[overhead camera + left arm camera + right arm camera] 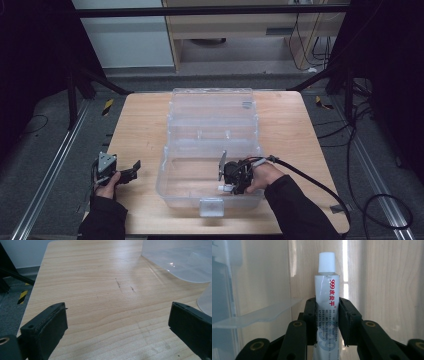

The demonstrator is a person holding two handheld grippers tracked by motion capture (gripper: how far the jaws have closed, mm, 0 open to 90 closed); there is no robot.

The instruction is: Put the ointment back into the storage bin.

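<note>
Inside the clear box (210, 150), white tube (327, 302) between right tongs (327, 302).

Tube (327, 302): small white ointment tube, white ribbed screw cap on, red "999" plus Chinese print down its side, blue lettering lower on the body. Clamped mid-body, cap end sticking out past the grip. Seen from above (226, 187) it sits low inside the front compartment of the clear plastic box (210, 150), lid open, on the worktop.
</note>
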